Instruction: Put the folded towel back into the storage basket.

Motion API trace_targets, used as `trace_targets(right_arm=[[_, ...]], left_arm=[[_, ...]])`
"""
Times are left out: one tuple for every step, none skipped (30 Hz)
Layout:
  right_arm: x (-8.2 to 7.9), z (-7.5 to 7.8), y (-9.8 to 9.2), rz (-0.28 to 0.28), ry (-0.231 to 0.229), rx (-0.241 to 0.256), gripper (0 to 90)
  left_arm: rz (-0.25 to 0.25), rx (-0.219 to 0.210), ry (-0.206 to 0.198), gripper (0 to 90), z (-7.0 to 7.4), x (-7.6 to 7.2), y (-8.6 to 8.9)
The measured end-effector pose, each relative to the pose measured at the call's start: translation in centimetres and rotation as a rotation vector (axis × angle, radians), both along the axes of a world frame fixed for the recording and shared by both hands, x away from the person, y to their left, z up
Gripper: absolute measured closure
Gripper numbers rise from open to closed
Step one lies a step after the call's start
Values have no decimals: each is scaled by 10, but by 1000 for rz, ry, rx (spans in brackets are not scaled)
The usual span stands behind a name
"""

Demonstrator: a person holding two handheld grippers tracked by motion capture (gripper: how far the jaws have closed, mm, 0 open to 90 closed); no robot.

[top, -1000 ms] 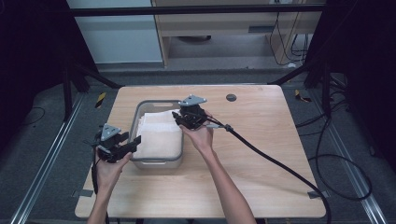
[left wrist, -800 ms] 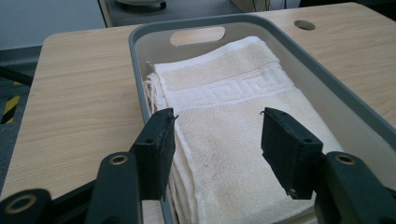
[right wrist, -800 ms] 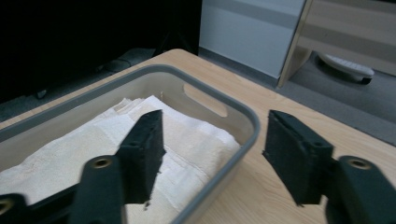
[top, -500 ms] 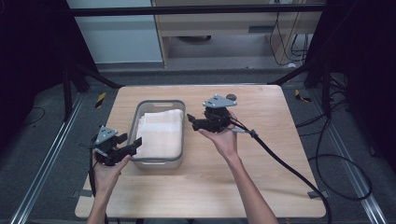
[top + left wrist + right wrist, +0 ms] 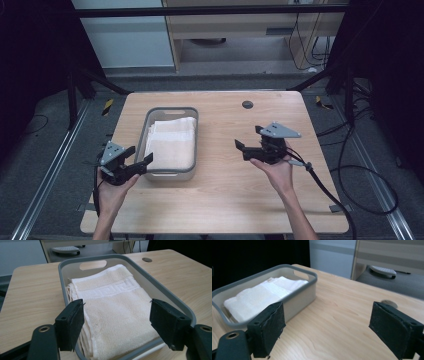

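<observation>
My left hand-held gripper (image 5: 139, 163) gapes empty at the near end of the grey basket (image 5: 149, 117), its folded towels (image 5: 172, 141) partly hidden behind my jaws. My right hand-held gripper (image 5: 243, 148) hangs open over bare counter (image 5: 225, 195).

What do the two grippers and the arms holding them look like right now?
Both the left gripper and the right gripper are black, with two flat, square-ended jaws faced with dark pads. Each carries a grey three-cornered plate on top and trails a black cable. The forearms are bare, no sleeves visible.
</observation>
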State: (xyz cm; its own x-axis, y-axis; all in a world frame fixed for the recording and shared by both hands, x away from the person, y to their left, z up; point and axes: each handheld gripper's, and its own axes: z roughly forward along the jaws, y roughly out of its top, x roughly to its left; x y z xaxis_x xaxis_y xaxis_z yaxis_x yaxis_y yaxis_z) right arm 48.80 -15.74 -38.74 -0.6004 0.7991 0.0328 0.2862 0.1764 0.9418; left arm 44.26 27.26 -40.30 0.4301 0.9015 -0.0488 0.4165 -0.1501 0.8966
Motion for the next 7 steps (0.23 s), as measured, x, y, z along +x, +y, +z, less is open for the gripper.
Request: trace_targets(right_arm=[[-3,-3,-7,-5,9,5,126],[-10,-10,-19,-17,19,8,123],[-10,-10,-19,-17,19,8,123],[-13,-13,-25,-23,27,5,122],[-16,-17,-32,-30,36,5,121],[-19,-19,-36,-32,43,1,119],[-22,-23,-41,-34,48,-3,117]], left_arm=[[-5,3,-2,266,-2,-2,-1],[-9,5,-4,257,-4,-4,-1],[-13,8,-4,257,-5,-6,-1],[-15,16,-5,256,-7,-10,-1],[-16,19,-6,252,-8,-12,-1],[-19,25,-8,249,-10,-15,-1],[-16,33,-16,244,-12,-20,0]])
